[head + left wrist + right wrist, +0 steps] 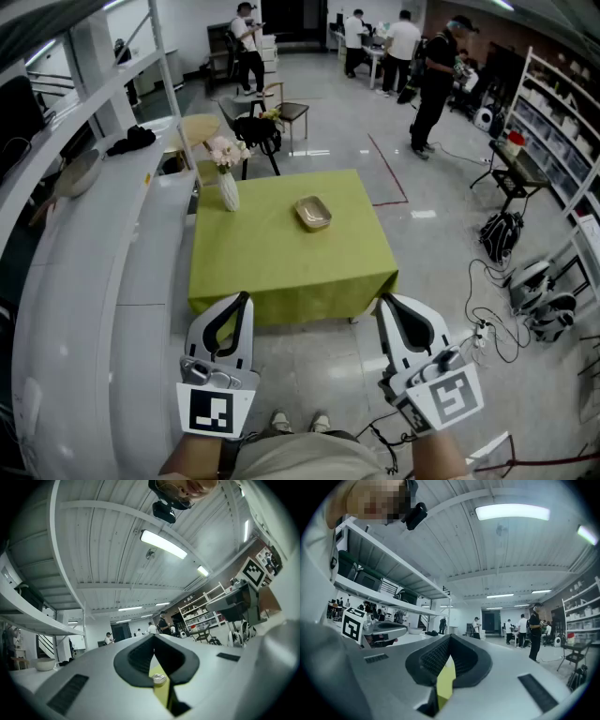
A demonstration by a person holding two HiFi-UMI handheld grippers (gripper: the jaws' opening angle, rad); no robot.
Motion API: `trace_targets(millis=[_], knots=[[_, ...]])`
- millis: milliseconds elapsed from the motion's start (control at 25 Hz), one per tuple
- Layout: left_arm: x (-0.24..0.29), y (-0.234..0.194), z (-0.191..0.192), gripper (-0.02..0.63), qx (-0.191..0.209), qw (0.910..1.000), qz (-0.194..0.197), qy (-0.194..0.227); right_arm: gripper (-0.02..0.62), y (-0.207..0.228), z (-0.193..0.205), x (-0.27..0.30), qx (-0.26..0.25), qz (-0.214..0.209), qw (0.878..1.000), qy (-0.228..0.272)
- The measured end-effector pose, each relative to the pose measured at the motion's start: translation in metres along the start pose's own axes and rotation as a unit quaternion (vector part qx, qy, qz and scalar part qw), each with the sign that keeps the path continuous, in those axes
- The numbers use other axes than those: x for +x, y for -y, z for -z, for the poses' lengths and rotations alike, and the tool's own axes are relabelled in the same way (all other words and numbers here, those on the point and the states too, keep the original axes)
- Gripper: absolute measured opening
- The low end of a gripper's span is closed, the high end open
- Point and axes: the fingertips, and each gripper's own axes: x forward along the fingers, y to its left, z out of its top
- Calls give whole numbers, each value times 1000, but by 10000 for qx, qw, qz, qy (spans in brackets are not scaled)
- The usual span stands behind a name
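Hovering off the green table (pixel 272 262) edge, left gripper (pixel 246 300), right gripper (pixel 383 302), both clenched empty

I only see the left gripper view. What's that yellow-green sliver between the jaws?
Observer: In the head view it's a square table under a yellow-green cloth, just ahead of the left gripper.
Operator: Anything on it?
Observer: A shallow tan rounded dish near the middle, and a white vase of pink flowers toward its left side.
Operator: And the other gripper?
Observer: The right gripper, by its own view, has its jaws together, holding nothing.
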Motion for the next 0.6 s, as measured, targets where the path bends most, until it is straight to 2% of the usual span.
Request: trace_targets(millis=[240,600], knots=[[0,17,-3,6,106,9999,42,-98,6,14,-1,-16,183,129,9997,24],[1,40,4,6,91,9996,19,-263,6,21,4,-32,55,92,9999,78]])
